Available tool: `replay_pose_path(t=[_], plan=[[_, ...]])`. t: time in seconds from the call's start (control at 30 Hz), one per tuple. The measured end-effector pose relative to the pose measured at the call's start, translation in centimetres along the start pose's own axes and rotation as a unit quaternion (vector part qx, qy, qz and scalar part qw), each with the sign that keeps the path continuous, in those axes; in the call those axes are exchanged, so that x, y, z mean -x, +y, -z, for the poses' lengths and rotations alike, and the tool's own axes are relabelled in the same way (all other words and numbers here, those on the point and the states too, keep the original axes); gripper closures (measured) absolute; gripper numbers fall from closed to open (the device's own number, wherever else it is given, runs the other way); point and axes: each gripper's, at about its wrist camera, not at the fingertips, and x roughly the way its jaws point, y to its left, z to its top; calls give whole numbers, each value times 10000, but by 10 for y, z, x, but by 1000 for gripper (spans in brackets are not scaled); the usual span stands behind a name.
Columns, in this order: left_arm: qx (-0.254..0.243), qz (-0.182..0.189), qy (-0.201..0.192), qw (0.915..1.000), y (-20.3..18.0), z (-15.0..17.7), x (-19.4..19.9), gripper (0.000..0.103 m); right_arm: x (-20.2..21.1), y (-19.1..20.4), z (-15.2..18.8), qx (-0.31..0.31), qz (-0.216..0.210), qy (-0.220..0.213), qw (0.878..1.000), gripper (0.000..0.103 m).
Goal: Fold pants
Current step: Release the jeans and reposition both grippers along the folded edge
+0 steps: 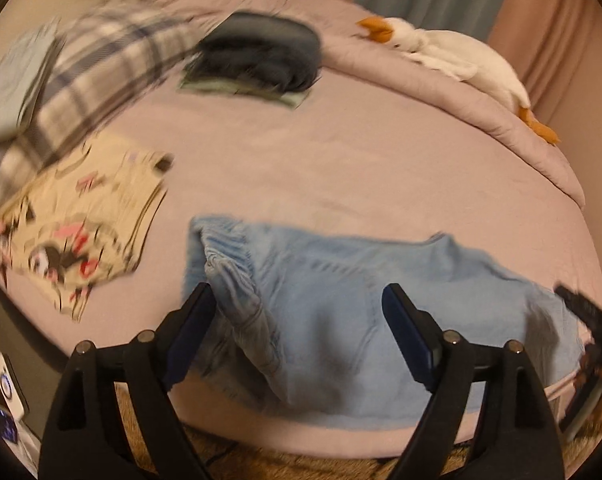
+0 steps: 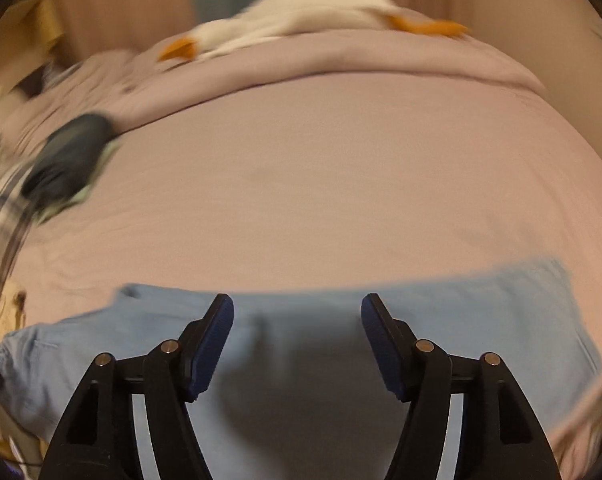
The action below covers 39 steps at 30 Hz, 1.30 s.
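Observation:
Light blue pants point(image 1: 341, 312) lie across the near edge of the lilac bed, with the gathered waistband point(image 1: 221, 252) at the left and a raised crease beside it. My left gripper point(image 1: 297, 300) is open and empty just above the waistband end. The pants also show in the right wrist view point(image 2: 461, 320), spread flat. My right gripper point(image 2: 297, 312) is open and empty above their middle. Its tip shows at the right edge of the left wrist view point(image 1: 581, 308).
On the bed sheet point(image 1: 341, 168) lie a cream printed folded garment point(image 1: 73, 236), a plaid cloth point(image 1: 101, 64), a dark folded garment point(image 1: 261, 56) and a white goose plush point(image 1: 453, 52) on the rumpled duvet. The bed edge and brown carpet point(image 1: 261, 456) are below.

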Motion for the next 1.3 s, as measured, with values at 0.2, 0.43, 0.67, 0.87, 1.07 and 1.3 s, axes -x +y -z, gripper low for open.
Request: replay_pose_path(t=[0.2, 0.43, 0.67, 0.87, 1.07, 1.3], plan=[[-325, 114, -234, 9991, -37, -25, 8, 18, 36, -116, 43, -1224, 899, -58, 9884, 37], [-565, 554, -541, 9954, -72, -41, 20, 16, 60, -192, 87, -2302, 1132, -85, 9665, 37], [-606, 1766, 935, 9780, -124, -28, -75, 59, 51, -211, 87, -2810, 490, -138, 9584, 38], [-888, 1679, 1289, 9733, -160, -28, -134, 67, 40, -225, 75, -2919, 260, -322, 9556, 73], [-820, 1580, 1512, 9723, -163, -25, -159, 67, 54, -217, 63, -2884, 467, -620, 9544, 95], [-1009, 1466, 1411, 9739, -171, -18, -161, 65, 20, -216, 54, -2802, 1250, -13, 9518, 96]])
